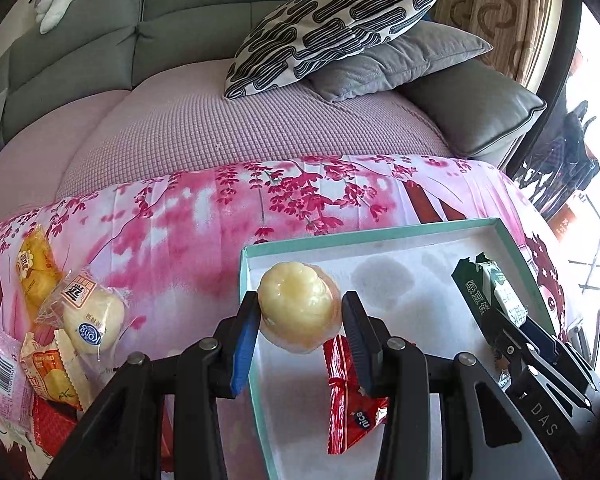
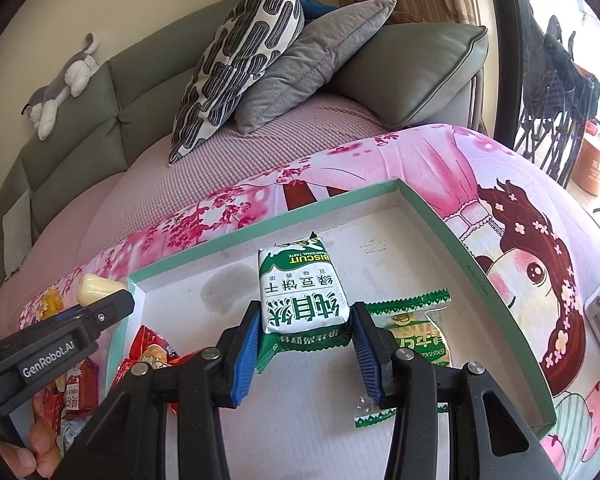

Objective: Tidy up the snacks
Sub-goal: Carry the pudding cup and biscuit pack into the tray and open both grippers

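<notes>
Sofa (image 1: 100, 52) at the back, cushions piled on its far end, nothing to do with your work. In front of it the pink blossom-print cloth (image 1: 220, 216) serves as your sorting surface. On it sits the shallow white box with the mint-green rim (image 1: 380, 230), plainly the place the snacks are meant to go; its floor is mostly bare, so by my reckoning you are early in the job. Loose packets (image 1: 60, 320) lie heaped on the cloth to the left of the box, your supply pile, well apart from the right gripper's side. Your left gripper (image 1: 300, 320) is clenched on a pale round cake in clear wrap (image 1: 296, 304), pads pressing its two sides, and you carry it just over the box's near-left corner; it looks lifted, not resting. Below it a red packet marked "nice" (image 1: 348, 408) lies inside the box by the left wall. Your right gripper (image 2: 304, 332) is clamped on a green-and-white biscuit pack (image 2: 300, 292), held by its near end so the length points forward over the box floor, handy for laying it flat. Just beside it, to the right, a small green-edged sachet (image 2: 412, 328) lies on the floor; mind you don't set the biscuit pack on top of it.
</notes>
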Demonstrator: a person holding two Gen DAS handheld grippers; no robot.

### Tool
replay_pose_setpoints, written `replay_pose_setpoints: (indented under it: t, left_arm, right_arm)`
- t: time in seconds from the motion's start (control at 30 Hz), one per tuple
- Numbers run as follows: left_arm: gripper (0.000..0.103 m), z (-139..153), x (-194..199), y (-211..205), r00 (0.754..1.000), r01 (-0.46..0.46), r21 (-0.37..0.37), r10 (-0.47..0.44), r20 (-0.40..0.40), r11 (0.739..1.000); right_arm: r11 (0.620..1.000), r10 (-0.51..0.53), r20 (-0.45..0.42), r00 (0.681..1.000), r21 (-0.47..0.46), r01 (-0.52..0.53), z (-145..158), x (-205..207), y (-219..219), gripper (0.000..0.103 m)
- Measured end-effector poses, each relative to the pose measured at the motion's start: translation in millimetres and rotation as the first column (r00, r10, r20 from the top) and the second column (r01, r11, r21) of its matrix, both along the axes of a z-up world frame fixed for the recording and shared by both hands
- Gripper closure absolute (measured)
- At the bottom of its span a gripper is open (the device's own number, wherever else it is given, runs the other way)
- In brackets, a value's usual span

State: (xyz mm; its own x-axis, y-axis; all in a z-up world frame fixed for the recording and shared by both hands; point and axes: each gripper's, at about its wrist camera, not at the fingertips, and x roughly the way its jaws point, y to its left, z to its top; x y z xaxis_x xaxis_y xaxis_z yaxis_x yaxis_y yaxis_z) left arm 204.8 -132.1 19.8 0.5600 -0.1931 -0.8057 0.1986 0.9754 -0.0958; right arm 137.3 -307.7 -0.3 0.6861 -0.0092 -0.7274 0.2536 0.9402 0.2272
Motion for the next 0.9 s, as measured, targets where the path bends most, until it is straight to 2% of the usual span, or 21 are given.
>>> replay_pose_setpoints:
  t: [0.9]
  left_arm:
    - [0.059, -39, 34, -22, 0.996, 0.025, 0.042, -0.021, -0.091, 0.999]
  right_arm:
    - [0.999, -0.019, -0.041, 0.999, -0.028, 0.018, -19, 26, -7, 0.056]
